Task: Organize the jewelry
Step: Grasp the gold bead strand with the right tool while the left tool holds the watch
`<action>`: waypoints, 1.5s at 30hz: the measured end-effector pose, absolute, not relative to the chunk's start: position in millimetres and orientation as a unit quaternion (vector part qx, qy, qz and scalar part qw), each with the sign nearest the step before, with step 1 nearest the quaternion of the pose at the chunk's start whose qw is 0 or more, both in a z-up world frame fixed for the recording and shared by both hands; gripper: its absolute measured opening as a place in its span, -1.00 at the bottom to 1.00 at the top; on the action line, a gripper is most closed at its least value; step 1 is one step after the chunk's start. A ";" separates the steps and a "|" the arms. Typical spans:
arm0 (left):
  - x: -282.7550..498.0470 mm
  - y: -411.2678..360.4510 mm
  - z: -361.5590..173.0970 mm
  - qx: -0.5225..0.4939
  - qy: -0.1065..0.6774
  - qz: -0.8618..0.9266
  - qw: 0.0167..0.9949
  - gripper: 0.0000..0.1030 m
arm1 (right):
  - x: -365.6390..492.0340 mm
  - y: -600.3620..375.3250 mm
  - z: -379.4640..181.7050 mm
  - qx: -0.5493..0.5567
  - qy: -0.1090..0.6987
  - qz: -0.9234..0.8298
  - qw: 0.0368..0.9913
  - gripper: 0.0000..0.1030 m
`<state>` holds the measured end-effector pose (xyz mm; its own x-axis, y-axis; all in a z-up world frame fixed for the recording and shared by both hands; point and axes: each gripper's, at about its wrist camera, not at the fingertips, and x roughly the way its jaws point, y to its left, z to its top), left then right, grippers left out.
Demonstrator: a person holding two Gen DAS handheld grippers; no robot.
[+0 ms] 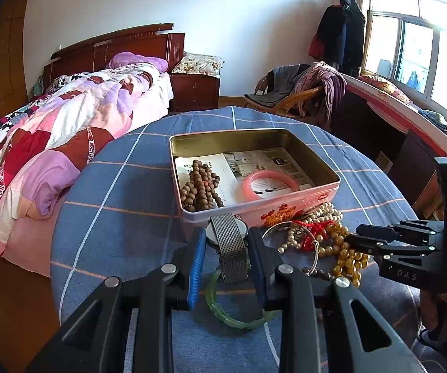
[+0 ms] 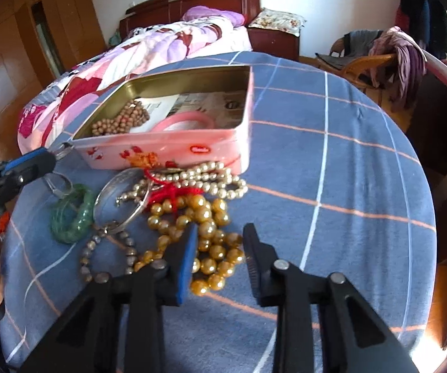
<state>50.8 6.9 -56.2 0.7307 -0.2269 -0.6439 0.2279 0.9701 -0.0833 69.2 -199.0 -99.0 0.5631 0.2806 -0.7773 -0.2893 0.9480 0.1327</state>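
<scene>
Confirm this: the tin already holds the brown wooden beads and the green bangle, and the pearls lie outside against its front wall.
One thing is wrong: the bangle in the tin is the pink bangle, not green. The green bangle lies on the cloth outside, as the right wrist view shows. The brown wooden beads inside and pearls outside are right.

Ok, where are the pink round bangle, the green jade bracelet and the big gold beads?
pink round bangle point(image 1: 248, 183), left wrist view, left rim.
green jade bracelet point(image 2: 81, 220), right wrist view, right side.
big gold beads point(image 2: 207, 230), right wrist view, middle bead.
</scene>
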 end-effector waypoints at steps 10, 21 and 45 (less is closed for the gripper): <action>50.4 6.4 -56.1 0.000 0.347 -0.122 0.930 -0.46 | 68.9 -195.7 -98.5 -0.031 0.438 0.129 0.889 0.20; 50.3 9.6 -56.1 -0.003 0.348 -0.121 0.930 -0.46 | 69.7 -167.6 -95.5 -0.070 0.426 0.158 0.888 -0.26; 50.0 15.7 -51.1 -0.010 0.340 -0.124 0.932 -0.46 | 57.9 -167.8 -86.1 -0.057 0.435 0.193 0.878 -0.74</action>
